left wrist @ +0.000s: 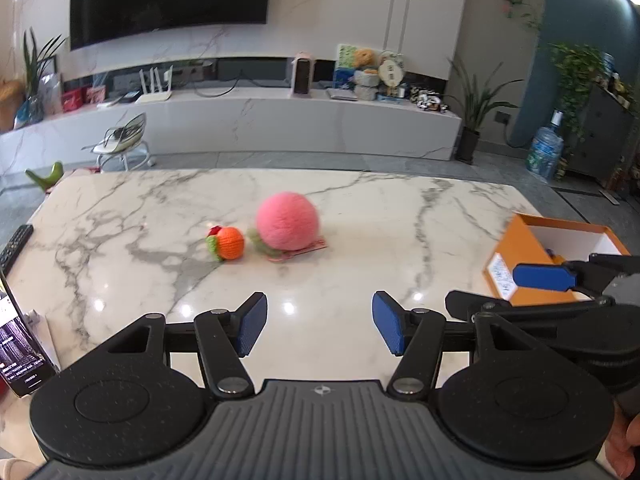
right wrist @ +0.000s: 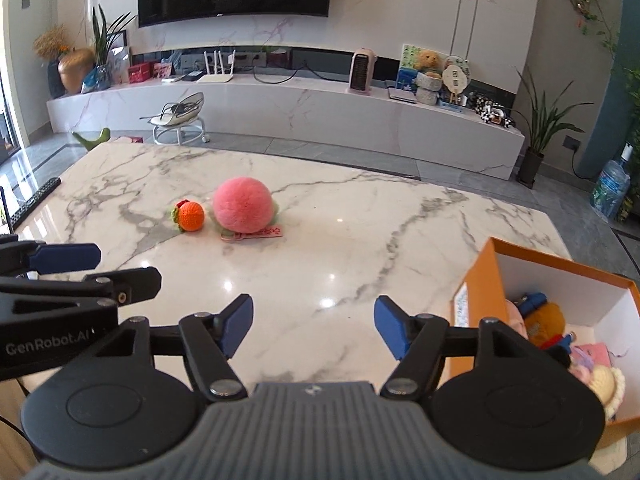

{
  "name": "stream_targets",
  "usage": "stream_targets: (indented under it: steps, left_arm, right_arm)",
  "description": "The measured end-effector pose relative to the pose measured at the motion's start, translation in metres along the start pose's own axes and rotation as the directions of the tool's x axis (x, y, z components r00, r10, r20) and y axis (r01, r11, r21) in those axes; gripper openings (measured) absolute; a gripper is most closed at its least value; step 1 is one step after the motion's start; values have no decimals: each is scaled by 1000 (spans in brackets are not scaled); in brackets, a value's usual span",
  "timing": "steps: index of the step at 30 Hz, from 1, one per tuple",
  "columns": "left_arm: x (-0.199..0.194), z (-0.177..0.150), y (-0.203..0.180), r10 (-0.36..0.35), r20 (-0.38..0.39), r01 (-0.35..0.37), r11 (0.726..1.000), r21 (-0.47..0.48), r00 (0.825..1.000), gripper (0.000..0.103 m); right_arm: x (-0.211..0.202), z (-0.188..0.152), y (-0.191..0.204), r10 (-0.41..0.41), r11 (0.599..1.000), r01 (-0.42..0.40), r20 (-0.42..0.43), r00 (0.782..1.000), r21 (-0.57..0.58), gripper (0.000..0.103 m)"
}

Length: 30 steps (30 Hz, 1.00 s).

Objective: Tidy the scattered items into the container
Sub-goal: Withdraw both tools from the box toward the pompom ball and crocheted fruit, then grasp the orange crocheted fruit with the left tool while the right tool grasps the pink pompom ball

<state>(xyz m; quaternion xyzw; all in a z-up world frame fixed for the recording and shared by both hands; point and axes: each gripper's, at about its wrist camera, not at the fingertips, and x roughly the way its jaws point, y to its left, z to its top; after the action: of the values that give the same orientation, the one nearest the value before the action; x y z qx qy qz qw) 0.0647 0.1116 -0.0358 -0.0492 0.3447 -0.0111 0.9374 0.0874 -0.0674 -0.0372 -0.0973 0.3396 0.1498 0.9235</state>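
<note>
A fuzzy pink peach toy (left wrist: pixel 287 221) (right wrist: pixel 243 209) with green leaves and a pink tag lies mid-table on the white marble table (left wrist: pixel 360 216) (right wrist: pixel 340 220). A small orange knitted fruit (left wrist: pixel 228 243) (right wrist: pixel 190 216) sits right beside it on its left. The orange box (left wrist: pixel 552 256) (right wrist: pixel 560 320) stands at the right and holds several soft toys. My left gripper (left wrist: pixel 319 326) is open and empty, short of both toys. My right gripper (right wrist: pixel 313 326) is open and empty beside the box's left wall.
A black remote (left wrist: pixel 15 246) (right wrist: pixel 34 202) lies at the table's left edge, and a lit phone screen (left wrist: pixel 20 344) stands at the near left. Beyond the table are a small stool (right wrist: pixel 180 120), a long marble TV bench (right wrist: pixel 280 108), potted plants and a water bottle (right wrist: pixel 610 194).
</note>
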Motion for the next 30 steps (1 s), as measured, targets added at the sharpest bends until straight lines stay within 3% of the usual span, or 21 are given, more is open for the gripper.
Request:
stream_targets:
  steps: [11, 16, 23, 30]
  left_arm:
    - [69, 20, 39, 54, -65, -57, 997, -45, 996, 76]
    - [105, 25, 59, 73, -90, -79, 994, -73, 993, 76]
    - [150, 30, 87, 99, -96, -107, 991, -85, 990, 76]
    - [183, 38, 98, 72, -58, -76, 995, -67, 996, 76]
  right_arm:
    - [78, 24, 12, 52, 998, -54, -70, 996, -23, 78]
    - [114, 34, 16, 77, 996, -80, -57, 995, -42, 82]
    - [158, 51, 26, 82, 995, -81, 23, 996, -62, 82]
    - [191, 73, 26, 115, 992, -121, 110, 987, 45, 82]
